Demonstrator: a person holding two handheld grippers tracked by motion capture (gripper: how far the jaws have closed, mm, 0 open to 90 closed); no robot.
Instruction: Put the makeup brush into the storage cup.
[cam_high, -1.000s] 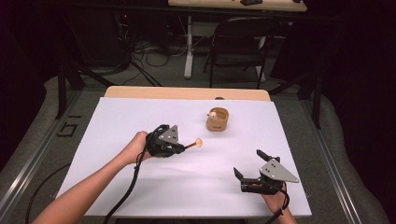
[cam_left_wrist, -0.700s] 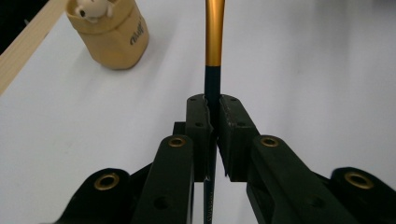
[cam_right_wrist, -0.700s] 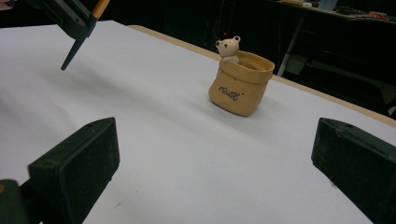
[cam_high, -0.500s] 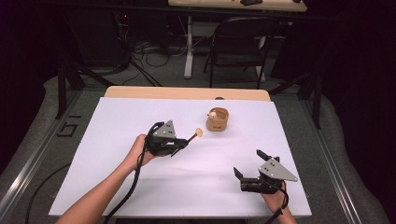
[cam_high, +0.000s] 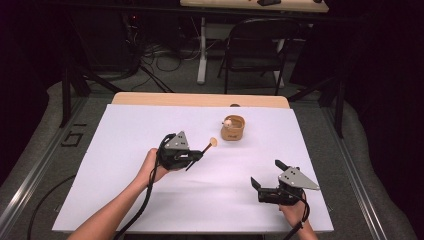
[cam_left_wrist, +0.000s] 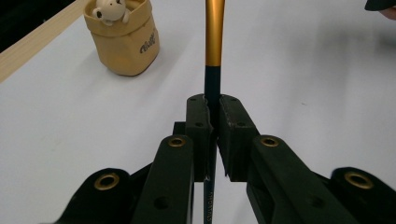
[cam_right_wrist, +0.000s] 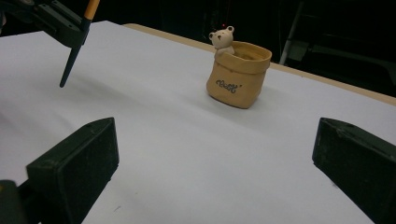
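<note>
slim makeup brush with dark handle, gold ferrule and tan tip (cam_high: 206, 146) is clamped between the left gripper (cam_high: 192, 156) jaws, lifted over mid-table, tip toward the far right. left gripper view adds lettering on the handle. tan sack-shaped ceramic holder with a small bear (cam_high: 233, 128) stands just beyond the tip, near the white table's far edge (cam_high: 200, 106). right gripper (cam_high: 265, 182), near right, jaws wide, nothing between; bare tabletop between the two grippers.

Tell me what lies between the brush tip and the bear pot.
Nothing: in the high view the stretch of white table between the brush and the bear pot is bare.
</note>
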